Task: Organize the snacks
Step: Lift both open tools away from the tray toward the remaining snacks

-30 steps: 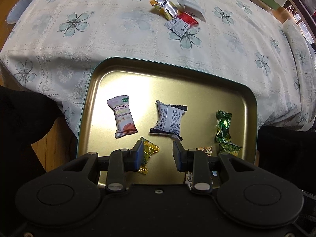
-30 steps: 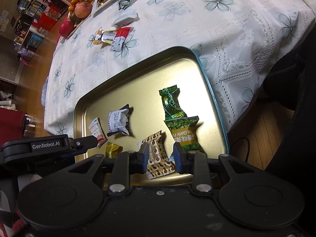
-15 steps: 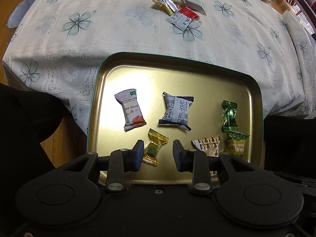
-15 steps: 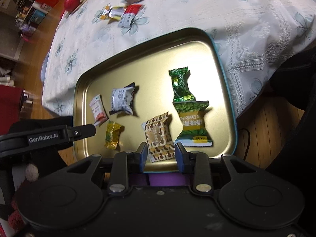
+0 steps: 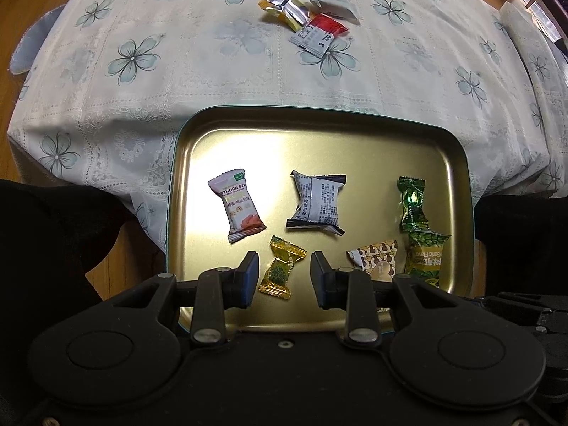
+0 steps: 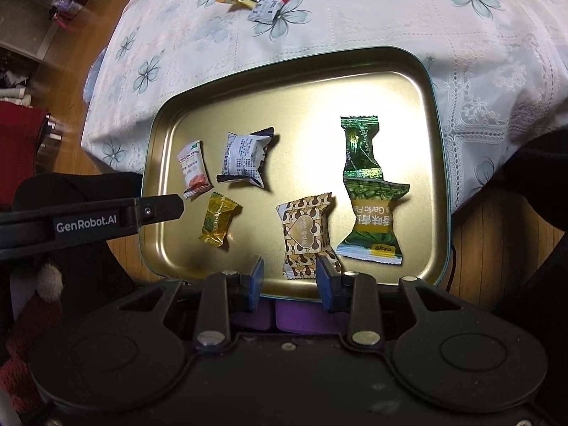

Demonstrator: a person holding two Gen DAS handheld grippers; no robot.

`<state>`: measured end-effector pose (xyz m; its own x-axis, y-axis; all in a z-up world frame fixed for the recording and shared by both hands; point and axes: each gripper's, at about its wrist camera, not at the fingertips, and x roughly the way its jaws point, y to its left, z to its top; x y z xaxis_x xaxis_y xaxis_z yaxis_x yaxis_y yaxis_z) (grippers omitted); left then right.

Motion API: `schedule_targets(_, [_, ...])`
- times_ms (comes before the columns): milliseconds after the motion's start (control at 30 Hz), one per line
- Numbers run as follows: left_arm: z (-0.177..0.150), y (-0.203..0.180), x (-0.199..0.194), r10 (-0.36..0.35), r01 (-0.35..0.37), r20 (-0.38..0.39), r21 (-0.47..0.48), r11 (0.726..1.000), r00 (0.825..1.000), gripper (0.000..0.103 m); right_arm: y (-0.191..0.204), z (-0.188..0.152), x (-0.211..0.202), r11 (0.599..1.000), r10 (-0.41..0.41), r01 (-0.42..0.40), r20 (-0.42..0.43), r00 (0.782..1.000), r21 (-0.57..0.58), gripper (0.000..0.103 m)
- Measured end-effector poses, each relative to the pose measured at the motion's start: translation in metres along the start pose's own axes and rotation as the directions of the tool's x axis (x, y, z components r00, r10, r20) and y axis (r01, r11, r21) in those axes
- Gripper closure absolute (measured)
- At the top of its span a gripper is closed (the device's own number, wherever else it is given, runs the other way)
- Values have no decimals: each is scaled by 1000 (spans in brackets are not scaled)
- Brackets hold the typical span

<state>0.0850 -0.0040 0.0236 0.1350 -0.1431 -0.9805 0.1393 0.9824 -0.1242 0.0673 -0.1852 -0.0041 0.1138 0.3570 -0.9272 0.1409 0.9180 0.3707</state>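
- While six wrapped snacks sit in the gold tray (image 5: 458, 163), loose ones remain far off on the tabletop (image 5: 184, 53): a red-and-white packet (image 5: 317, 33) and a yellow-silver wrapper (image 5: 284, 7).
- Left tongs (image 5: 284, 275) agape, empty, over the yellow candy (image 5: 282, 266).
- Right tongs (image 6: 289, 280) agape, empty, above the brown heart-print packet (image 6: 307, 232).
- Judgement: reach far, pinch each packet across its body, not its crimped ends.
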Motion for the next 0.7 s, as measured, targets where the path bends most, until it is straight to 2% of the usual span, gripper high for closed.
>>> schedule_targets(233, [10, -3, -5, 3, -3, 6, 28, 1000, 1000, 62, 8, 14, -2, 999, -9, 7, -39, 999, -44, 67])
schedule_targets(700, [45, 3, -13, 4, -5, 39, 21, 1000, 999, 62, 13, 58, -19, 998, -23, 23, 8, 1000, -55, 67])
